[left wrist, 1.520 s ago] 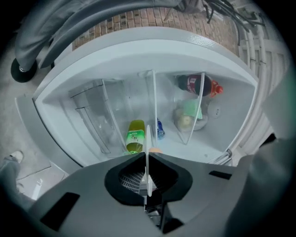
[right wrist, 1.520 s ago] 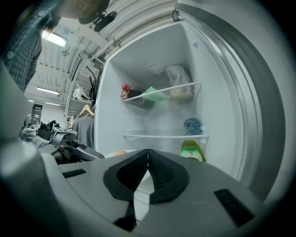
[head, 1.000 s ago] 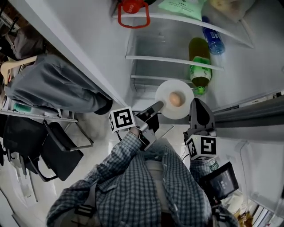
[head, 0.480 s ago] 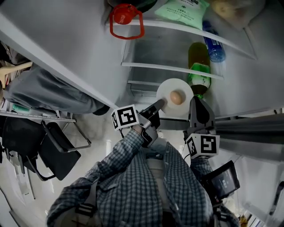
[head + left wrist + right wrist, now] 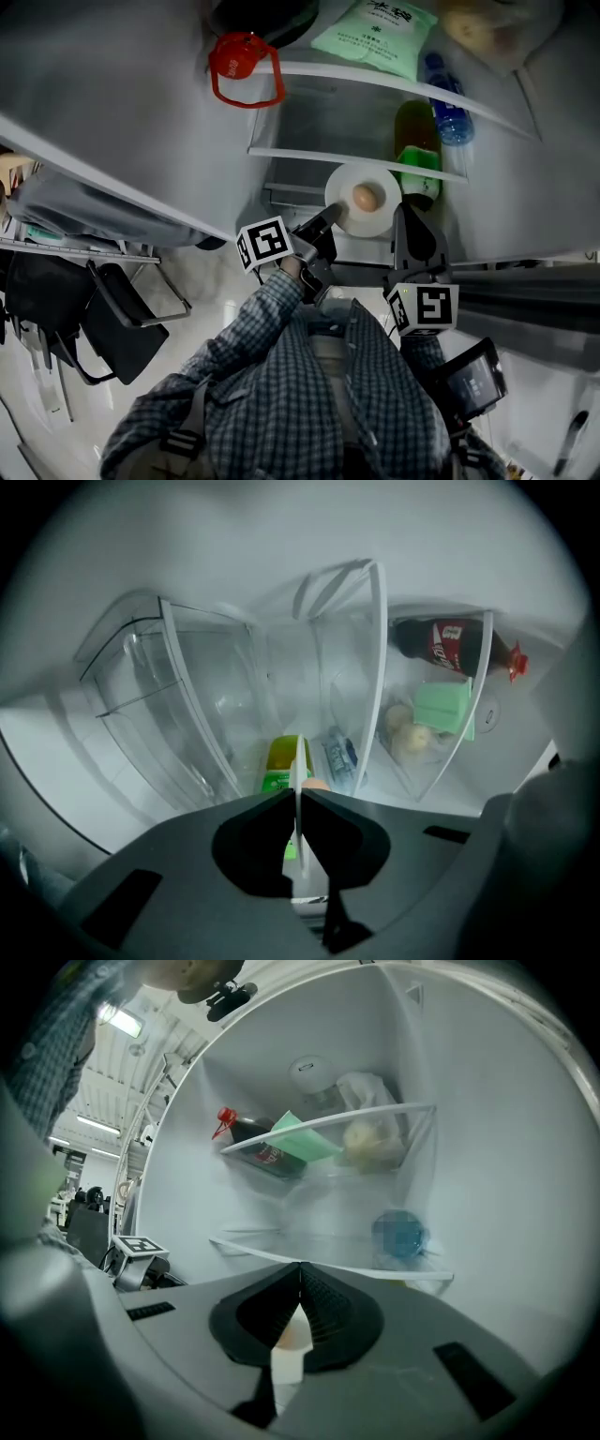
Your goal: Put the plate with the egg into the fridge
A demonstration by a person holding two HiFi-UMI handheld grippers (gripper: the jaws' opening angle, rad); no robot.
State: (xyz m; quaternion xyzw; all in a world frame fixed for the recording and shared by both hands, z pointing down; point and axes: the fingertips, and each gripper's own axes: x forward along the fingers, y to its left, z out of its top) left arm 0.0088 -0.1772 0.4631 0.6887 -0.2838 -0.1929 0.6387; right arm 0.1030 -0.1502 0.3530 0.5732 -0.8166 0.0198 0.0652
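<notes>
White plate (image 5: 345,192) stiff; egg (image 5: 366,197) likely loose, fragile. Opposite rims pinched by left hand-held gripper (image 5: 331,217), right hand-held gripper (image 5: 403,212), near fridge shelf (image 5: 300,153).

The head view is dim, grey and low in contrast. In it the fridge wall (image 5: 122,84) at 10 o'clock is a flat soft grey, and the pale floor (image 5: 37,412) at 8 o'clock is brightest. Both gripper views are fisheye, bent hard at the rim, with black corners. In the right gripper view, ceiling strip lights (image 5: 122,1021) glare at 10 o'clock. At 6 o'clock the dark jaws and the plate (image 5: 298,771) edge are blurred.
</notes>
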